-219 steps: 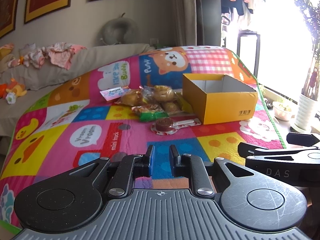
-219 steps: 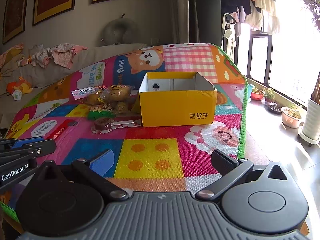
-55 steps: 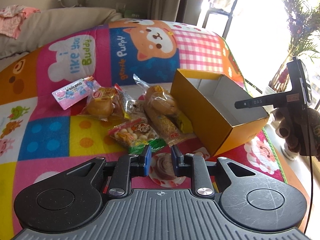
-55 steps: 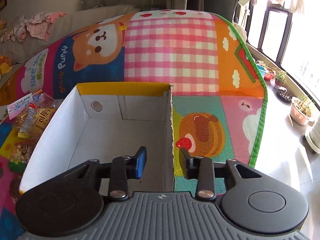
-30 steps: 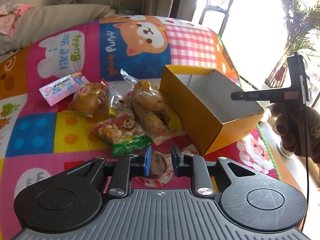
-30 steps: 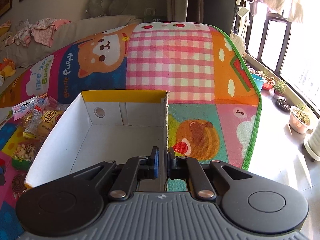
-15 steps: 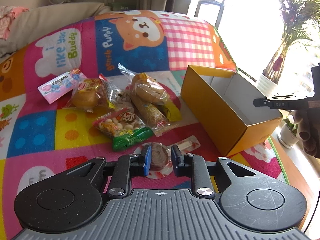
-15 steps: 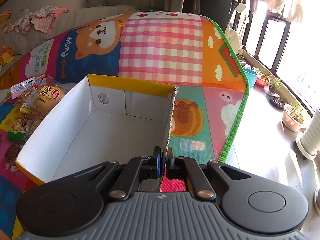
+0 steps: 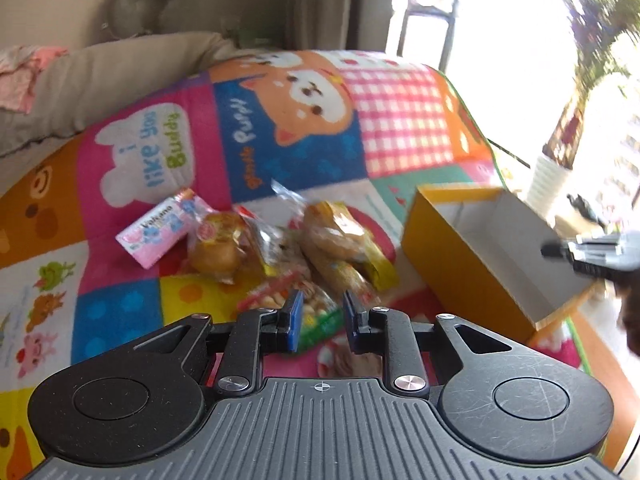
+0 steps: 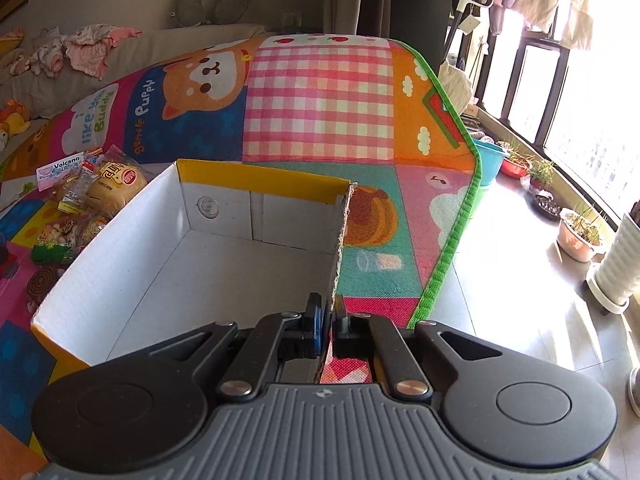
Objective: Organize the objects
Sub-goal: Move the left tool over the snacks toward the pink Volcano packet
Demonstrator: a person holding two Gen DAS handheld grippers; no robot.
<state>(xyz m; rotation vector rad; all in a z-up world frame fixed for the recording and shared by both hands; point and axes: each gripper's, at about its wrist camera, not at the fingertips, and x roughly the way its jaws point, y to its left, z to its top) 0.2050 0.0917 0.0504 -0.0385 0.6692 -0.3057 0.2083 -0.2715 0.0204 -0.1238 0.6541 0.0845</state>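
Beige sofa point(image 10: 168, 46), sunlit window point(image 10: 592, 92), potted plants point(image 10: 580, 236)

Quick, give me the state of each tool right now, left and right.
Left tool: jaws a little apart, nothing between the pads; snack packets lie beyond.
Right tool: shut on the side wall of the yellow box.

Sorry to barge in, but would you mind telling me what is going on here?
A person is tidying snacks on a colourful play mat with two hand-held grippers. The right hand-held gripper is shut on the side wall of the empty yellow box. The left hand-held gripper hangs above the snack packets, nothing visibly clamped between its fingers. No snack is in the box yet.
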